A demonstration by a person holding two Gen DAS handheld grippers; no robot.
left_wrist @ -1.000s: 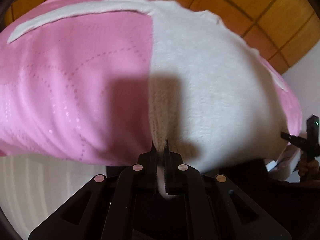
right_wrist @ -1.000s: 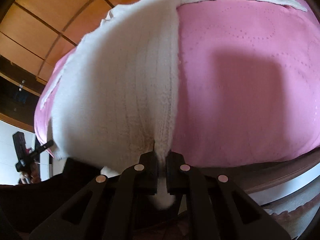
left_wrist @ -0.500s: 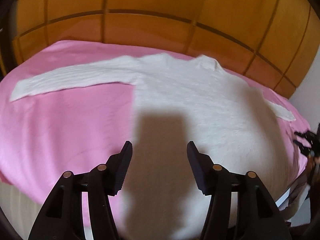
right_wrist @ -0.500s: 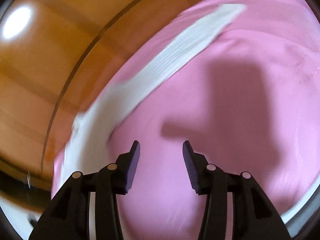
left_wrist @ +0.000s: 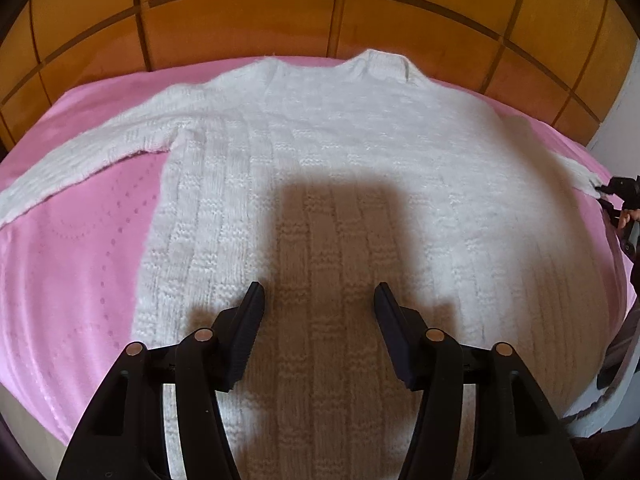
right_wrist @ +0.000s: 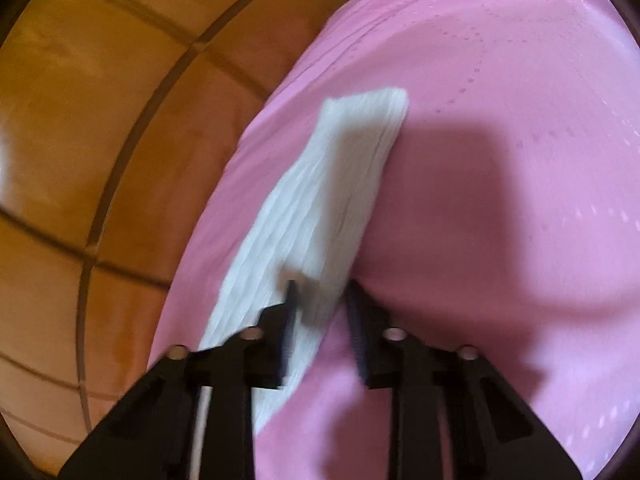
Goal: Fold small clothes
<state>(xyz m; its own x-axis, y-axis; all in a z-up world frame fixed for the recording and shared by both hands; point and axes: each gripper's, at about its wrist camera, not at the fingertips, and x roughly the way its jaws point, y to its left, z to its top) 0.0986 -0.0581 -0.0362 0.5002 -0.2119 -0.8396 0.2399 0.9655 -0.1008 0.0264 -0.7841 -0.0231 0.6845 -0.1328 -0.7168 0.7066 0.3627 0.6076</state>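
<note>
Closing right tongs (right_wrist: 321,286) astride blurred sleeve (right_wrist: 336,184)

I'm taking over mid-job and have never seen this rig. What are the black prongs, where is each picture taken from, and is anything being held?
There is no robot: a person holds a two-finger gripper in each hand, each with a camera looking along its fingers. A white knitted sweater lies flat on a pink bedspread before a wooden headboard. The left wrist view shows the left gripper over the sweater's body, jaws open, holding nothing. The right wrist view is blurred. The right gripper is at the sweater's sleeve. Its jaws have just been closing with the sleeve between them, but no firm pinch shows yet.
</note>
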